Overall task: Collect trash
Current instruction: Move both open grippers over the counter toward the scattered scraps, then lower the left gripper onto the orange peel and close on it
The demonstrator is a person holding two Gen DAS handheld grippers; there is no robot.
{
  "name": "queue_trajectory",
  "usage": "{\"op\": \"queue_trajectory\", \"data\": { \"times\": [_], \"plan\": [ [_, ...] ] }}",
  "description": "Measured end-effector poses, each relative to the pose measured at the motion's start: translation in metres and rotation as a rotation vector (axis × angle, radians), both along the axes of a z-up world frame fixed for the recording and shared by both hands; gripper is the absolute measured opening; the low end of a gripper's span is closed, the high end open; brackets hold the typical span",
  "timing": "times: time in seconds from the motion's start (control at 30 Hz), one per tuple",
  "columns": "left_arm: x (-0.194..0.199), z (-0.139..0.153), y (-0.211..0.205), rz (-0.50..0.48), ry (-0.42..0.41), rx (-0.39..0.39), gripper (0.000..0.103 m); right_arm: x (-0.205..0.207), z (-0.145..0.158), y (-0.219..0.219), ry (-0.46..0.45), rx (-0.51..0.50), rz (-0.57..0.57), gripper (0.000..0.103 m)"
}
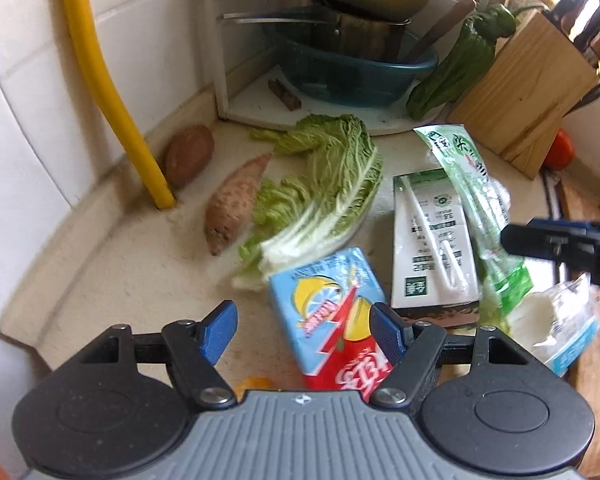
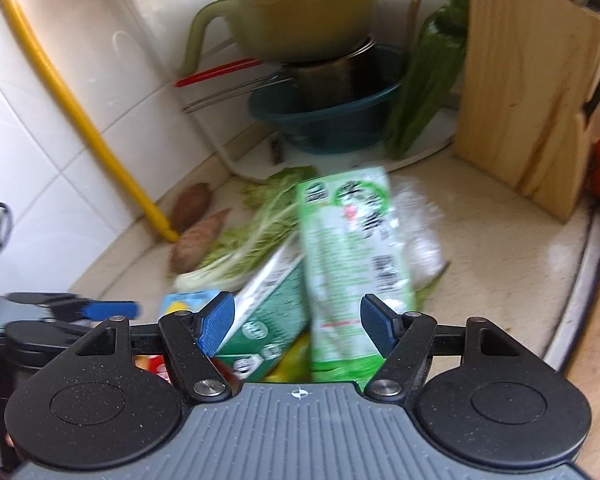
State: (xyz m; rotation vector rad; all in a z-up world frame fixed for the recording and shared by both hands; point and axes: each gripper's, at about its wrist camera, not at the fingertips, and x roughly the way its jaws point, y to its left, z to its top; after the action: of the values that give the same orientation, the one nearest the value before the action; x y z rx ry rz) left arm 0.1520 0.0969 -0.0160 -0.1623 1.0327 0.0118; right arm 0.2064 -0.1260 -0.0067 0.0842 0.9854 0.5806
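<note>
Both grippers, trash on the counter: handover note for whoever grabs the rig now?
Left gripper: open, empty, over the blue-and-red drink carton.
Right gripper: open, empty, over the green plastic wrapper.
Trash lies loose on the counter: drink carton, white-and-green carton with its straw, green wrapper draped across that carton's right side, clear bag at the right edge.
Not trash by the look of it: cabbage leaves, two sweet potatoes.
Done: nothing visibly collected. No bin in view.
Left: grab each piece, probably drink carton and wrapper first.
</note>
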Motion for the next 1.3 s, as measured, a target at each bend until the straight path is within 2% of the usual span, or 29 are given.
{"op": "queue_trajectory", "data": {
  "times": [0.07,0.23,0.53,0.67,0.83,0.97,1.07,1.13,1.17,1.23,1.3],
  "plan": [
    [0.001,-0.003,-0.002,-0.003,0.007,-0.022,0.071,0.0,-0.002,0.003,0.023,0.017,0.007,0.076],
    [0.003,-0.009,-0.008,-0.02,0.023,-0.008,0.071,0.0,-0.007,0.01,0.058,0.033,0.022,0.076],
    [-0.028,-0.005,0.01,-0.032,0.041,0.051,0.071,-0.018,0.0,-0.002,0.031,-0.007,0.021,0.076],
    [-0.051,-0.005,0.01,-0.124,0.015,0.059,0.071,-0.028,-0.002,-0.014,0.047,-0.023,0.004,0.076],
    [-0.068,0.0,0.001,-0.292,0.0,0.13,0.071,-0.039,-0.004,-0.015,0.055,-0.056,0.012,0.076],
    [-0.067,-0.012,-0.008,-0.417,0.005,0.198,0.07,-0.048,-0.002,-0.011,0.049,-0.07,0.021,0.076],
    [-0.06,-0.024,-0.005,-0.447,0.013,0.171,0.07,-0.054,0.0,-0.008,0.035,-0.09,0.019,0.076],
    [-0.054,-0.035,0.001,-0.435,0.039,0.178,0.062,-0.057,0.002,-0.008,0.026,-0.102,0.009,0.076],
    [-0.053,-0.036,0.006,-0.43,0.024,0.158,0.059,-0.058,0.002,-0.009,0.023,-0.105,0.004,0.076],
    [-0.047,-0.036,0.015,-0.398,0.021,0.112,0.038,-0.06,0.002,-0.011,0.026,-0.111,-0.009,0.075],
    [-0.042,-0.037,0.02,-0.376,0.019,0.088,0.033,-0.061,0.002,-0.013,0.027,-0.115,-0.019,0.071]
  ]
}}
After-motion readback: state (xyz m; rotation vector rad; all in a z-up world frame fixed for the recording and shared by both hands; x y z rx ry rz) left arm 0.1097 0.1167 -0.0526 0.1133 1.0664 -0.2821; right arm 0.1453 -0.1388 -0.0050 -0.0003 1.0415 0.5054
